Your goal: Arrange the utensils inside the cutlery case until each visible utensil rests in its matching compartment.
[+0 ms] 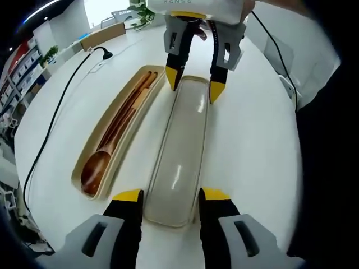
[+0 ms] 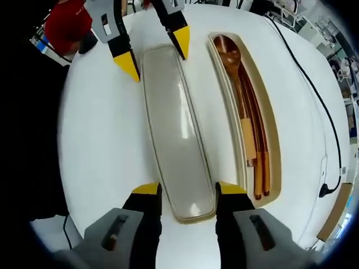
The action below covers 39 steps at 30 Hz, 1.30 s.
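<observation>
The cutlery case base (image 1: 115, 140) lies open on the white tabletop (image 1: 252, 145), with a wooden spoon (image 1: 104, 159) and wooden chopsticks (image 1: 134, 103) already lying lengthwise in its channels. Beside it, and just apart from it, lies the translucent lid (image 1: 179, 151), flat side up.

The left claw (image 1: 170, 195) is released, its yellow-tipped jaws straddling the near end of the lid without clearly touching it. The right claw (image 1: 193, 85) faces it from the far end, jaws likewise spread to either side of the lid's rim. From the left claw the case base sits to the left of the lid; from the right claw (image 2: 188, 189) the case base (image 2: 269, 112) sits to the right of the lid (image 2: 174, 123).

The step in hand looks like taking the lid by both ends to seat it over the base. To do it well, I would close both claws squarely on the rim together, lift level so the long shell does not twist, then carry it sideways and lower it evenly so it does not catch the spoon bowl.

The left gripper view shows a black cable (image 1: 56, 117) with its plug beyond the case. The right gripper view shows the left claw (image 2: 157, 53) from the front, a red object (image 2: 67, 22) behind it, and the chopstick ends (image 2: 261, 179) near the right claw.
</observation>
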Motion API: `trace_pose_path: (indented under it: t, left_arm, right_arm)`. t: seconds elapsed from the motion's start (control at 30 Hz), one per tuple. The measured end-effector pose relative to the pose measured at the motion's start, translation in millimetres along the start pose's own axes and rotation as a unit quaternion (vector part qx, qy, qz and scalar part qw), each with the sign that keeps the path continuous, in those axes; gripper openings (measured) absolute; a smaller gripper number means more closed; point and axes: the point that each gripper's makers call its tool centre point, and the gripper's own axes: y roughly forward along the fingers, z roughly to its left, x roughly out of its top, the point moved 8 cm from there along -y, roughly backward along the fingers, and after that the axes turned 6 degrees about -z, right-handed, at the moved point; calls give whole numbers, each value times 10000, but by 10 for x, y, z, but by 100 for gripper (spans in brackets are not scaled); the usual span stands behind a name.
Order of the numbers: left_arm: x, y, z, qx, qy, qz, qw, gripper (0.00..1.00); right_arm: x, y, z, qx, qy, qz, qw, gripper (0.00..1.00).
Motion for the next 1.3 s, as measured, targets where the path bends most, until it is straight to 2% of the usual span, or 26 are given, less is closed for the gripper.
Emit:
trace_pose_path:
  t: [0.13, 0.2, 0.23, 0.37, 0.47, 0.53, 0.57, 0.6, 0.67, 0.7, 0.77, 0.8, 0.87, 0.93, 1.0, 1.07, 1.17, 1.23, 1.3]
  left_arm:
    - [-59, -30, -28, 162, -148, -296, 9993, 41]
    - [-108, -45, -94, 109, -472, -345, 9982, 42]
    - [-125, -57, -97, 111, -395, -368, 9985, 43]
    - [-213, -147, -150, 245, -466, -270, 9982, 48]
    - [-298, -218, -175, 221, -521, -128, 9983, 50]
    - [-327, -274, -236, 158, -984, -189, 9948, 50]
    - [-343, -299, -259, 144, -968, -230, 9949, 50]
    - [-371, -297, -288, 143, -840, -195, 9962, 48]
    - [-398, -302, -321, 204, -373, -134, 9990, 48]
    - [-376, -298, -358, 254, -326, -323, 9986, 47]
    - [-394, -306, -378, 368, -236, -271, 9987, 49]
    - [-374, -300, -373, 430, -99, -408, 9982, 50]
    - [-396, -306, -433, 381, -75, -406, 9984, 50]
    - [-399, -324, -430, 423, 175, -458, 9979, 50]
    - [-383, -355, -418, 544, 672, -425, 9954, 50]
    - [-371, -373, -403, 728, 935, -402, 9921, 51]
    - [-344, -369, -429, 741, 1233, -436, 9886, 52]
    - [-308, -376, -434, 793, 1572, -447, 9834, 54]
    - [-271, -375, -455, 792, 1863, -411, 9784, 55]
  right_arm:
    - [14, -4, 10, 14, -66, 100, 9999, 35]
    - [0, -9, 25, 18, -108, 64, 9999, 35]
    - [-5, -12, 39, 24, -166, 32, 9999, 35]
    - [-14, -20, 85, 9, -135, -37, 9999, 35]
    - [-23, -19, 112, 5, -117, -78, 9999, 35]
    - [-33, -28, 128, 21, -187, -159, 9997, 34]
    - [-49, -30, 124, 29, -188, -252, 9995, 34]
    - [-74, -33, 111, 36, -70, -408, 9991, 34]
    - [-94, -41, 109, 27, -73, -455, 9989, 34]
    - [-85, -37, 122, 23, -87, -459, 9989, 34]
    - [-86, -39, 125, 31, -114, -501, 9987, 34]
    - [-93, -42, 122, 36, -99, -535, 9985, 34]
    - [-99, -39, 124, 40, -124, -573, 9983, 34]
    - [-106, -44, 128, 54, -121, -628, 9979, 34]
    - [-116, -40, 115, 72, -90, -689, 9976, 34]
    - [-120, -45, 117, 91, -88, -718, 9973, 34]
    - [-118, -39, 118, 117, -55, -727, 9973, 33]
    - [-116, -60, 158, 464, 155, -769, 9958, 33]
    - [-125, -79, 178, 645, 449, -846, 9933, 33]
